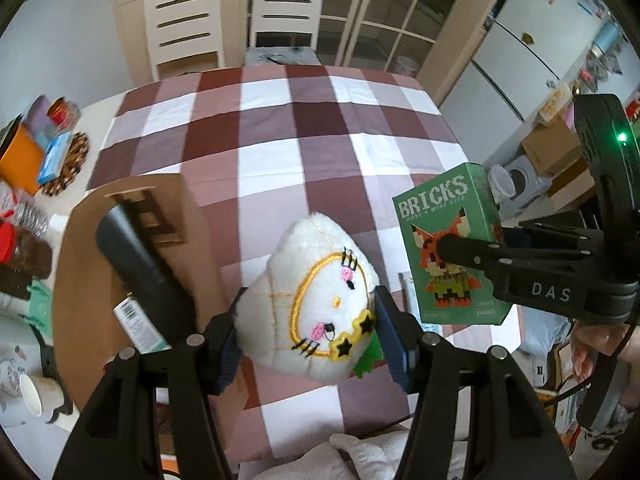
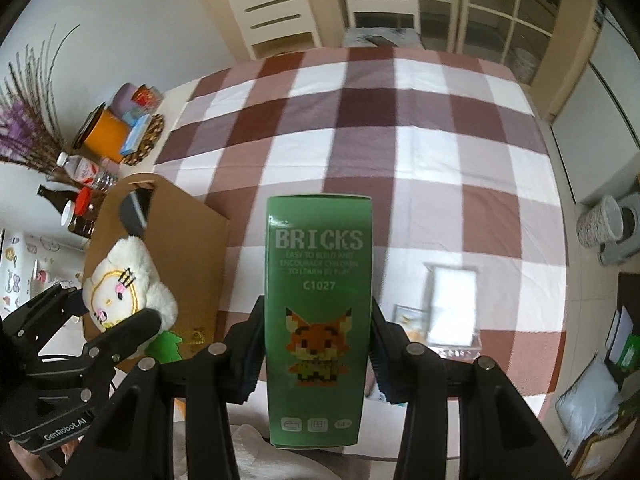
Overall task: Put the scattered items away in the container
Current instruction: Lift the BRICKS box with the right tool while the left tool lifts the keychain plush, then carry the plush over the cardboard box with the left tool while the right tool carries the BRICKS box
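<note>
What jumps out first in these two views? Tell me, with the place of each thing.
The white plush toy with an embroidered face, clamped in the left gripper above the checked tablecloth. Beside it on the right, the green BRICKS box with a pixel fox stands upright, pinched in the right gripper. At the left sits the brown cardboard box, already holding a dark tube-like item.

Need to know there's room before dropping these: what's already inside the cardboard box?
Inside the cardboard box a dark cylindrical item leans, with a barcoded package beside it. The box floor beneath them is hidden.
</note>
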Available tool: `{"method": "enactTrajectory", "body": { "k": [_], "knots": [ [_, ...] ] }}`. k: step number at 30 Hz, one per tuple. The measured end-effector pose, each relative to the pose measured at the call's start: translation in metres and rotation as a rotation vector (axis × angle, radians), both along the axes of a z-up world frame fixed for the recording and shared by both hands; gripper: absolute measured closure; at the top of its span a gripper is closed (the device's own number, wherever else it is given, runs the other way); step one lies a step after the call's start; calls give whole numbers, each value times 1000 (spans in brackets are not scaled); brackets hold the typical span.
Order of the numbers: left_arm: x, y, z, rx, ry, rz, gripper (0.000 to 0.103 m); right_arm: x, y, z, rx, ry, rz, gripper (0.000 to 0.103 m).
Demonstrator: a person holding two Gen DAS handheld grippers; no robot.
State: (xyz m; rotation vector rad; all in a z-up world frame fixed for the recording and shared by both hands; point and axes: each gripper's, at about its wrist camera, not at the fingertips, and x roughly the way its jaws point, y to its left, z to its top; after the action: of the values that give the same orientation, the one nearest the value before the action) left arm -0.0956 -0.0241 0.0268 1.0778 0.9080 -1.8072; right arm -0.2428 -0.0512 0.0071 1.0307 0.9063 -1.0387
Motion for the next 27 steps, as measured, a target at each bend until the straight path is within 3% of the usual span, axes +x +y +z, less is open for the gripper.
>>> {"method": "enactTrajectory", "body": {
  "k": [12, 27],
  "knots": [
    [75, 2, 29, -45, 15, 98, 43, 96, -7, 25, -41, -19, 150, 57],
    [177, -7, 22, -32, 11, 267, 43, 196, -15, 32, -55, -17, 301, 57]
  ]
}}
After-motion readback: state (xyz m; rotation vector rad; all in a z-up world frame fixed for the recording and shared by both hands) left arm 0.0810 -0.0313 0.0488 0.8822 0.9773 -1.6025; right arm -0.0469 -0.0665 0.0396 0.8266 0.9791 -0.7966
